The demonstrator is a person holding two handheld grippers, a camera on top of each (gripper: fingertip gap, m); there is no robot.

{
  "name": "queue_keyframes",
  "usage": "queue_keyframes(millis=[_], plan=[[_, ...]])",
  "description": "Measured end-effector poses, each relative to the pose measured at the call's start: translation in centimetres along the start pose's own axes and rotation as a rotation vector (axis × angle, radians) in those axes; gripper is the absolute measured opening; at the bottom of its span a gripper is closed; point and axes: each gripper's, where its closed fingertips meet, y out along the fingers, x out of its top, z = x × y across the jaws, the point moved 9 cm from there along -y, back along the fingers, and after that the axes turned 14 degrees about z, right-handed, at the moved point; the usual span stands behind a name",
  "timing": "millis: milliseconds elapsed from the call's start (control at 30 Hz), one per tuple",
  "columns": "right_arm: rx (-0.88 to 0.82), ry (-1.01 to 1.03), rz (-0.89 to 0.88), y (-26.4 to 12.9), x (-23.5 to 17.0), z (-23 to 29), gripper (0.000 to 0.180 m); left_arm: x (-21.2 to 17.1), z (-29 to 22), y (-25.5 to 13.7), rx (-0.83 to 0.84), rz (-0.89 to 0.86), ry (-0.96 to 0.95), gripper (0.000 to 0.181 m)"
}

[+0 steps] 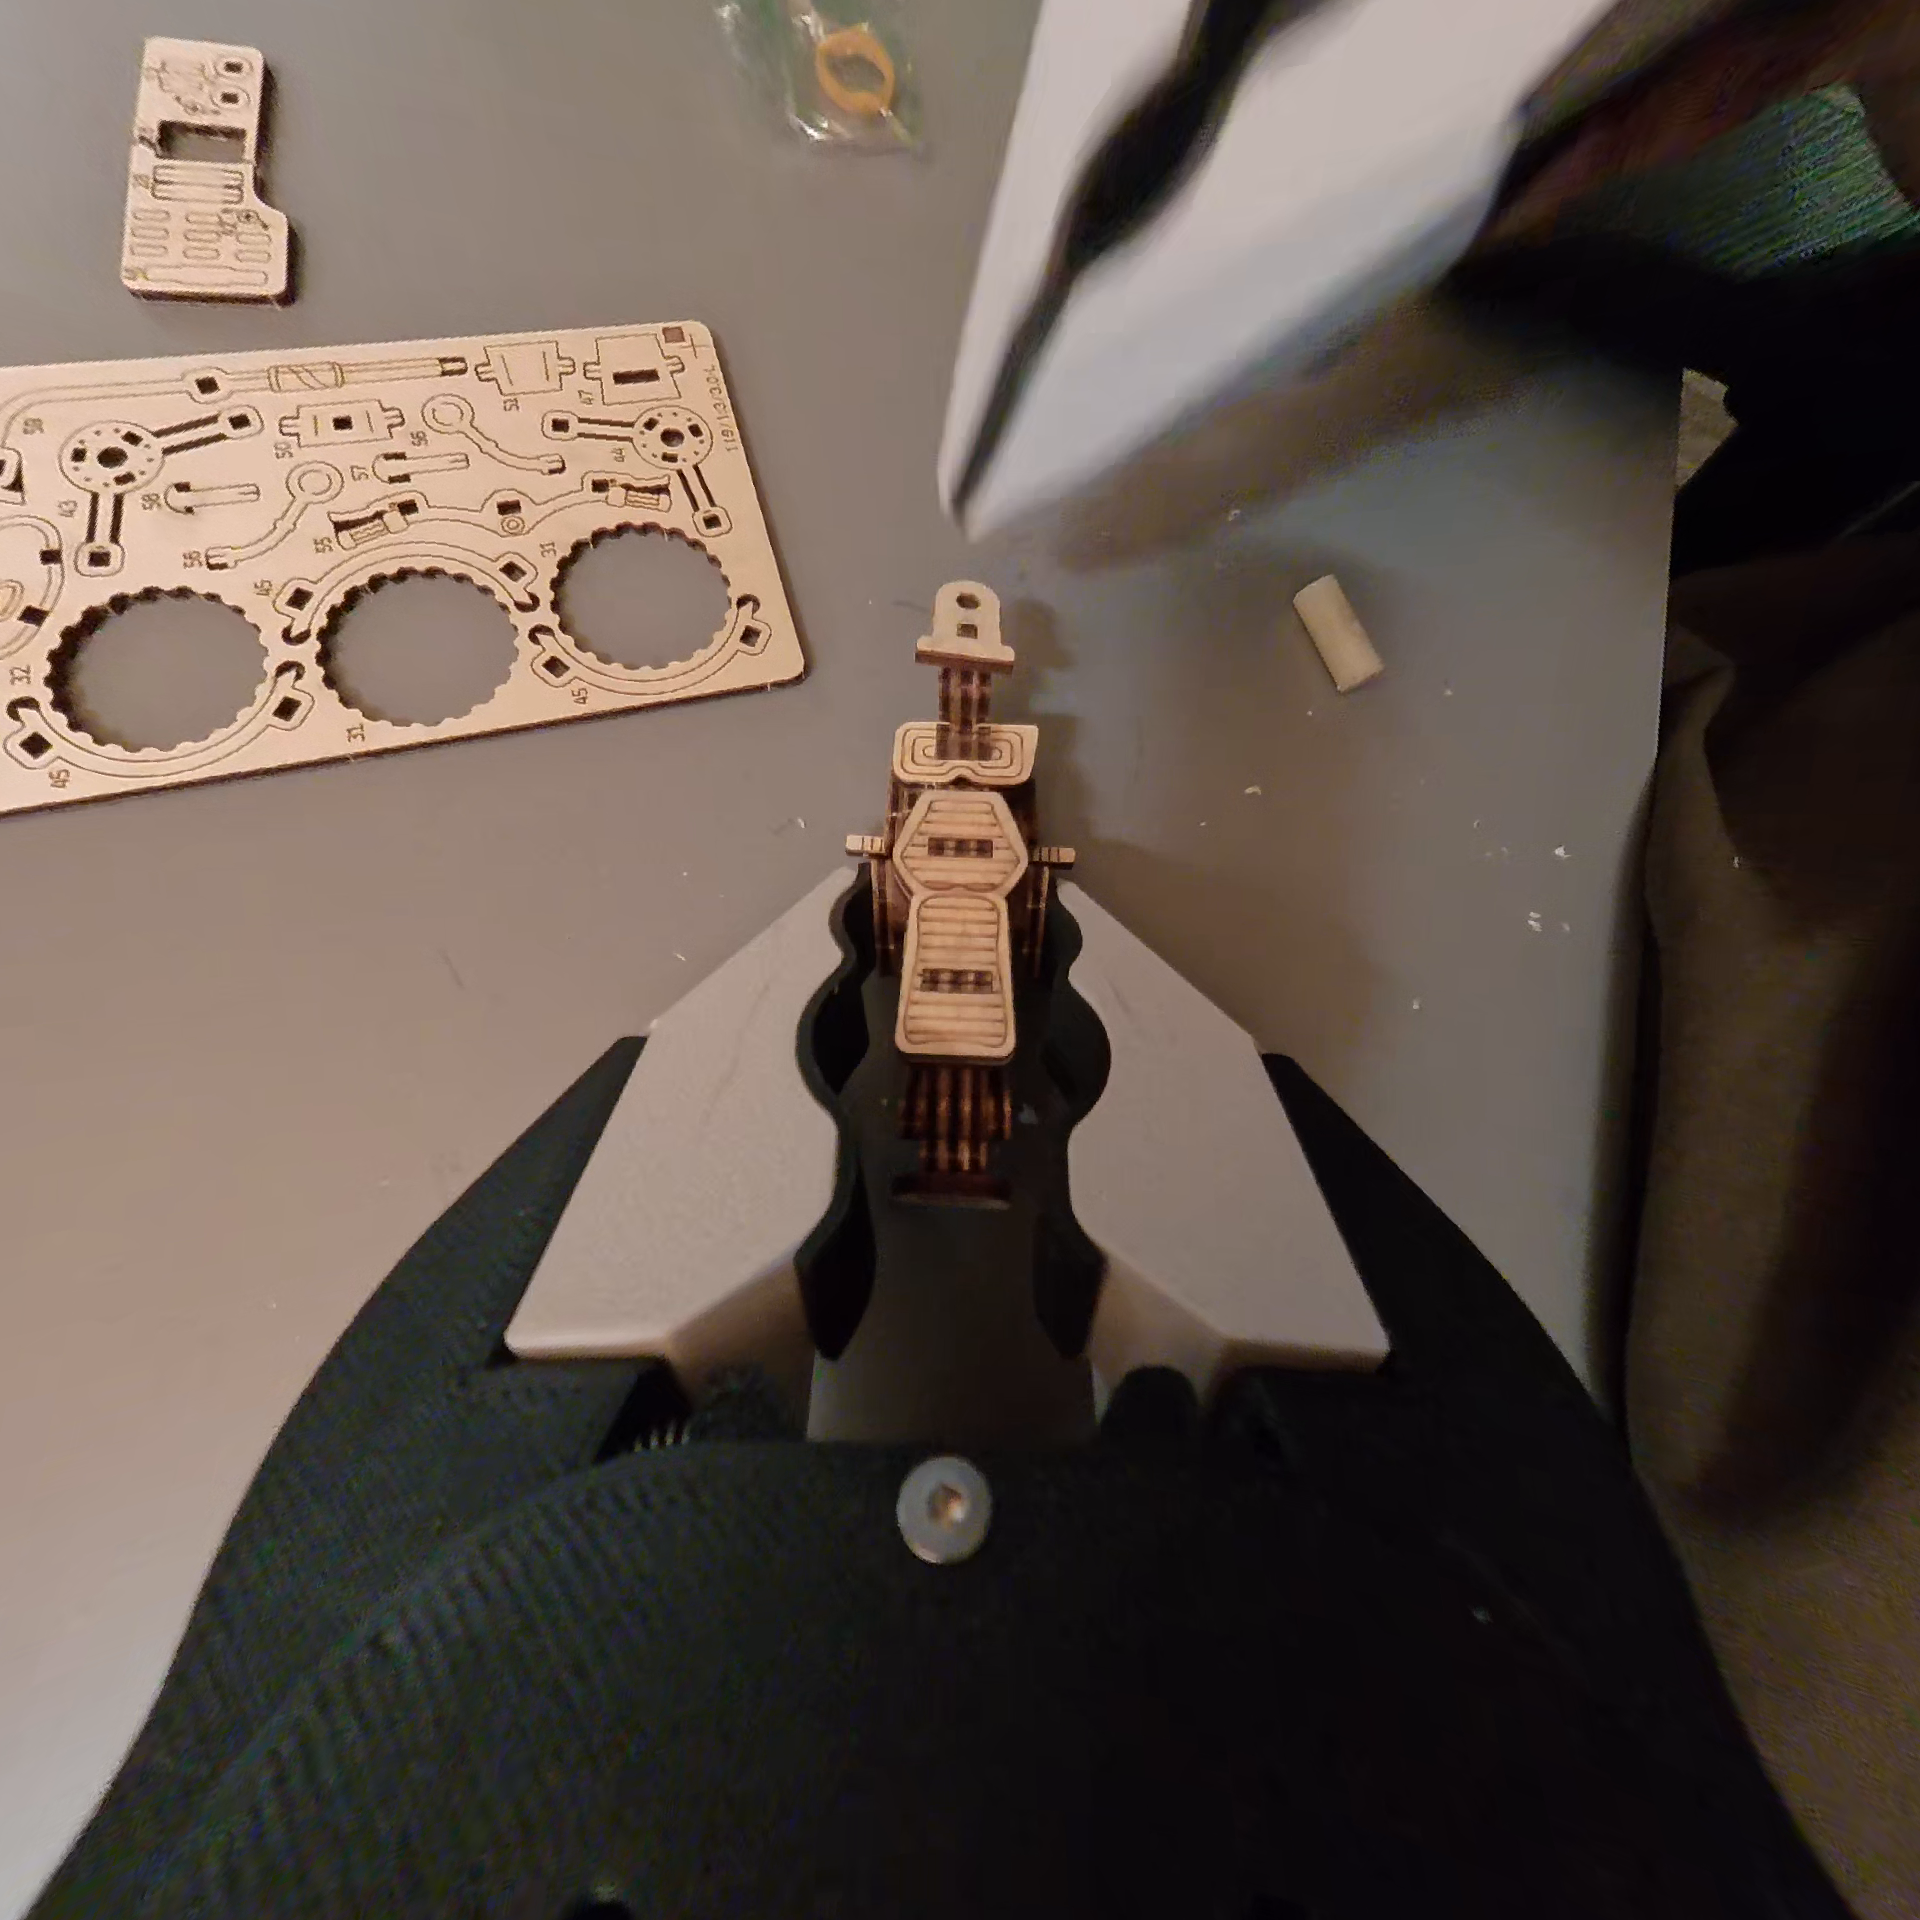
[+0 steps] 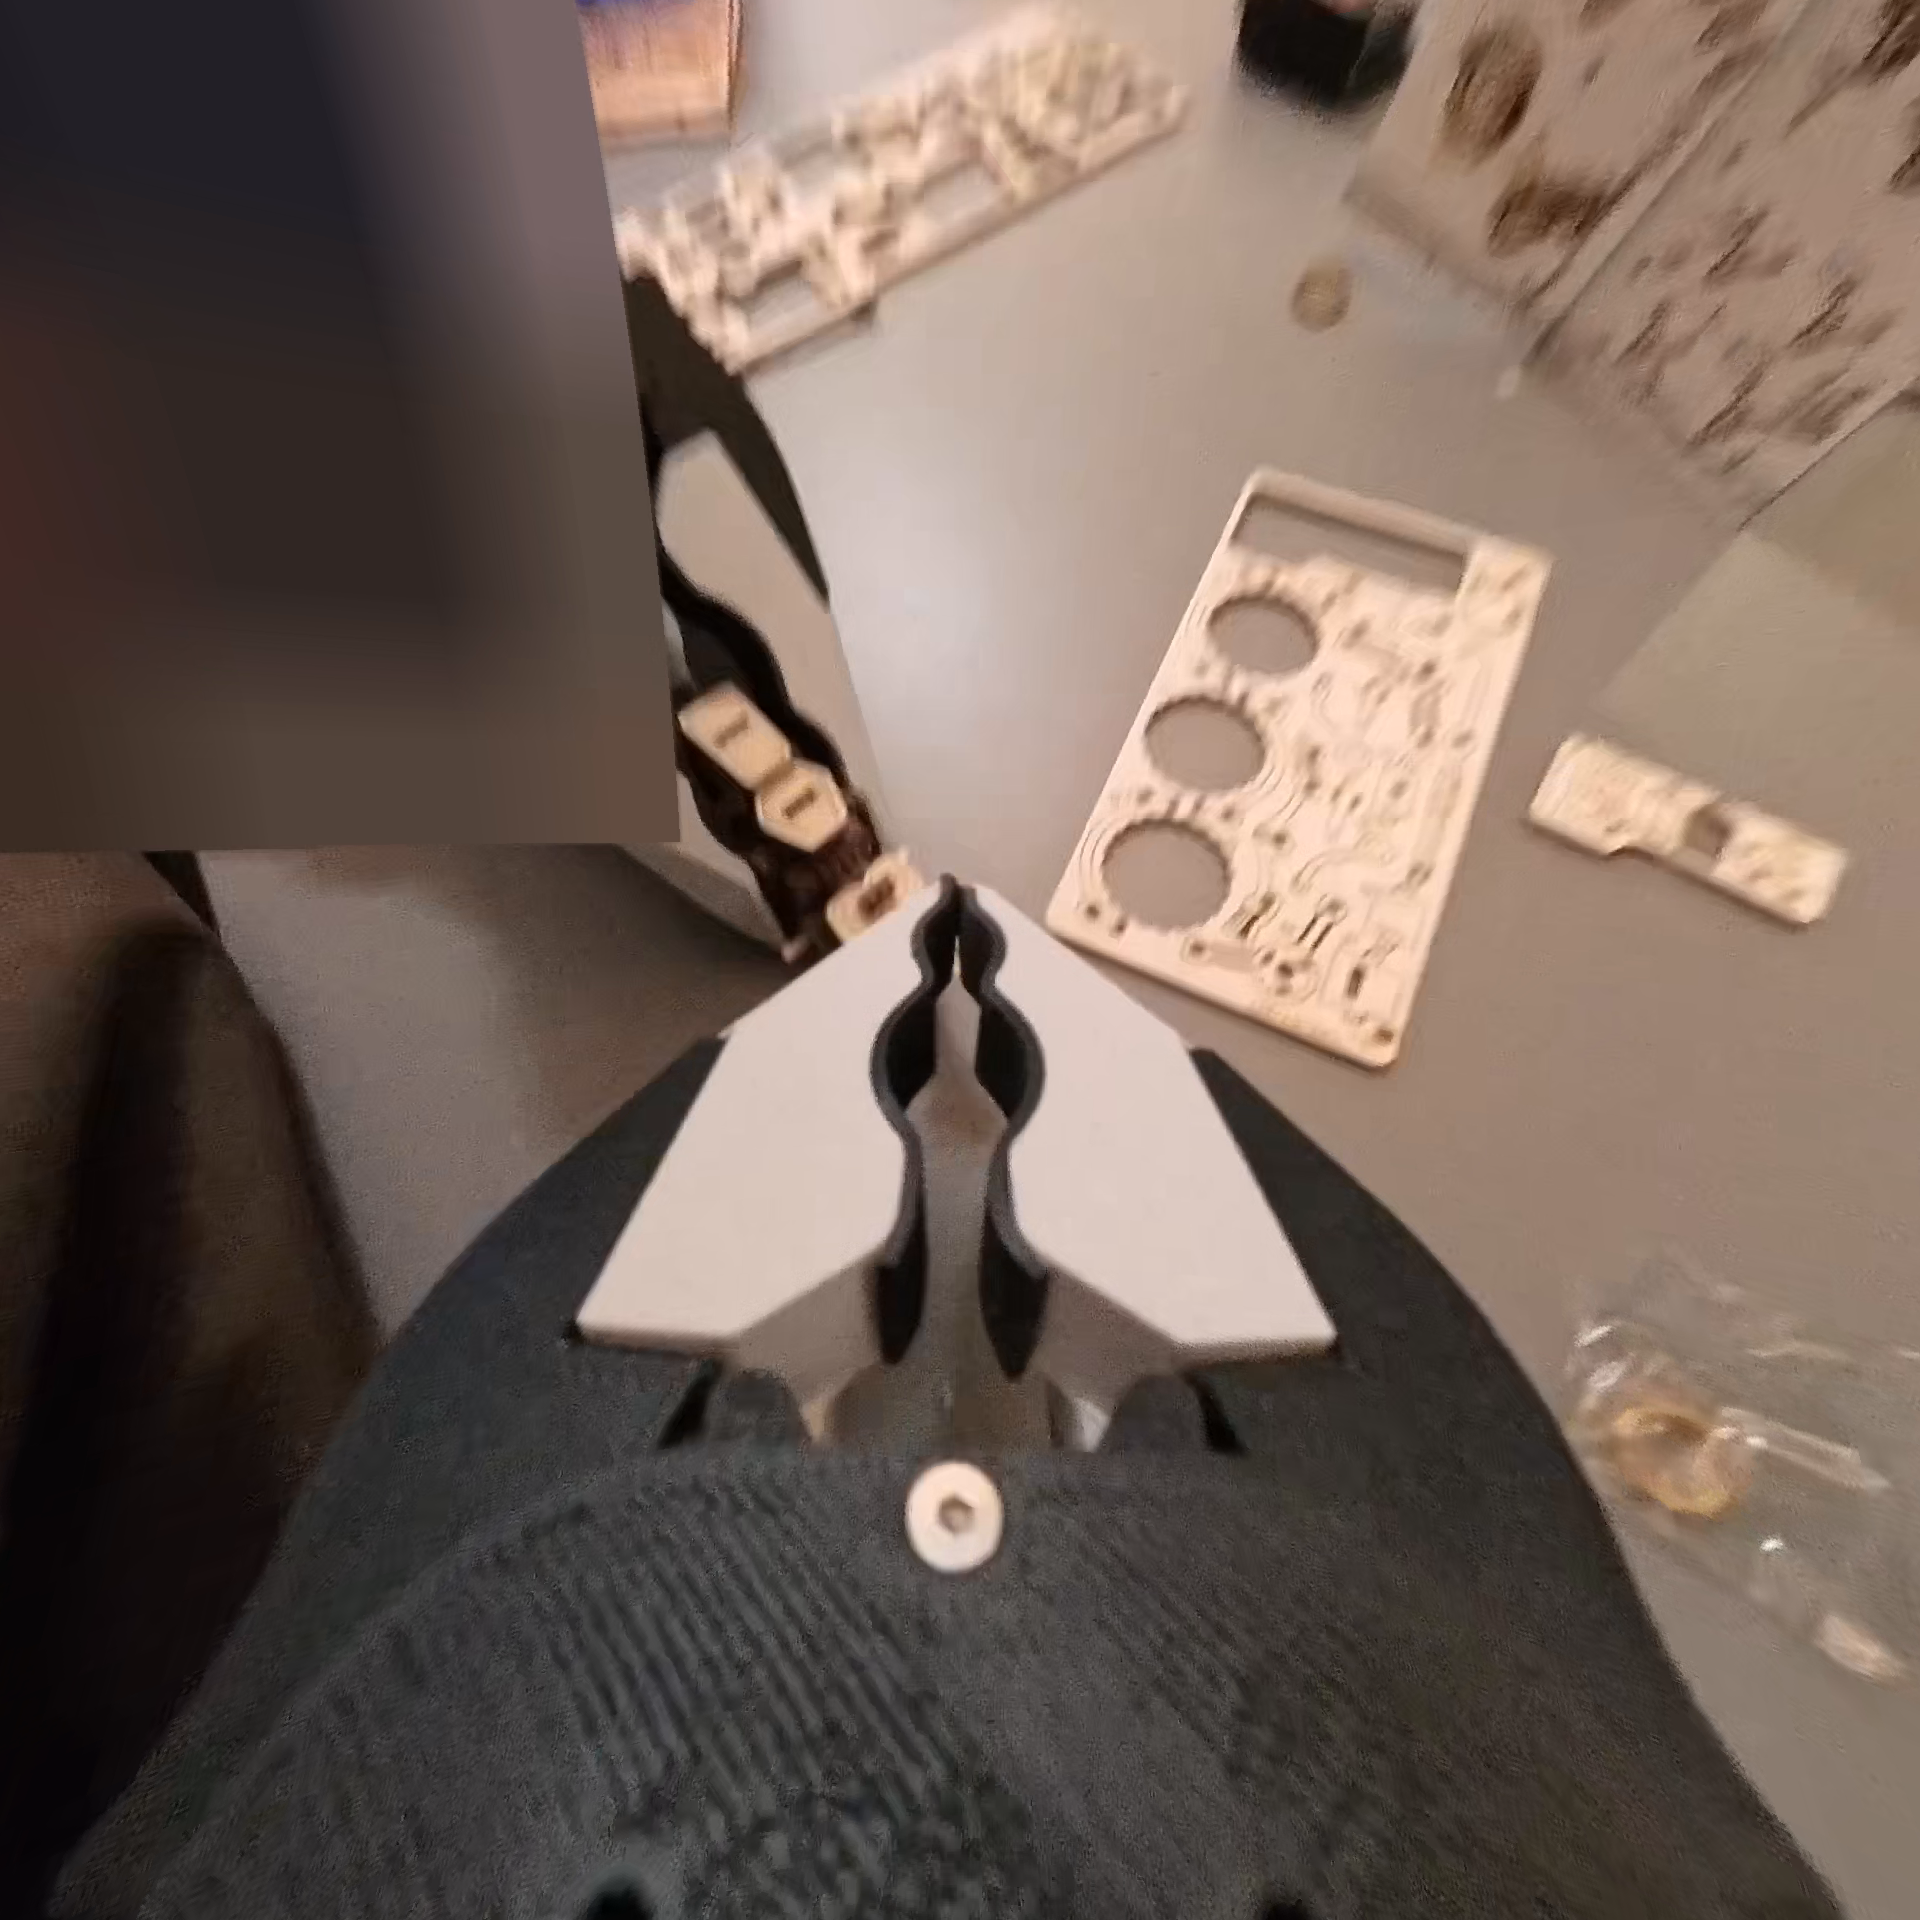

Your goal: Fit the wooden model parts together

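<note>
My left gripper point(image 1: 954, 904) is shut on a small wooden model body point(image 1: 961, 914) with a ribbed seat on top; its nose with a holed tab points away from me over the grey table point(image 1: 416, 987). In the right wrist view the same model point(image 2: 795, 805) shows at the left, still held in the left gripper's fingers point(image 2: 748, 499). My right gripper point(image 2: 951, 899) is shut with nothing visible between its tips, which sit just beside the model's front end. In the left wrist view the right gripper point(image 1: 1247, 260) is a blurred shape above the model.
A laser-cut wooden sheet with three round holes point(image 1: 395, 561) point(image 2: 1299, 790) lies left of the model. A small cut-out sheet point(image 1: 203, 177) point(image 2: 1683, 831), a plastic bag with rubber bands point(image 1: 857, 78) point(image 2: 1704, 1455), a white cylinder point(image 1: 1337, 632), more sheets point(image 2: 894, 177) and paper point(image 2: 1662, 239) lie around.
</note>
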Motion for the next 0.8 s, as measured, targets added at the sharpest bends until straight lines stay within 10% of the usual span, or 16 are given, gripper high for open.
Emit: queue_keyframes(millis=[800], plan=[[-0.051,-0.071,-0.047,-0.4,0.9,1.1,0.000,0.0,0.0,0.1,-0.002,0.001,0.000,0.028]])
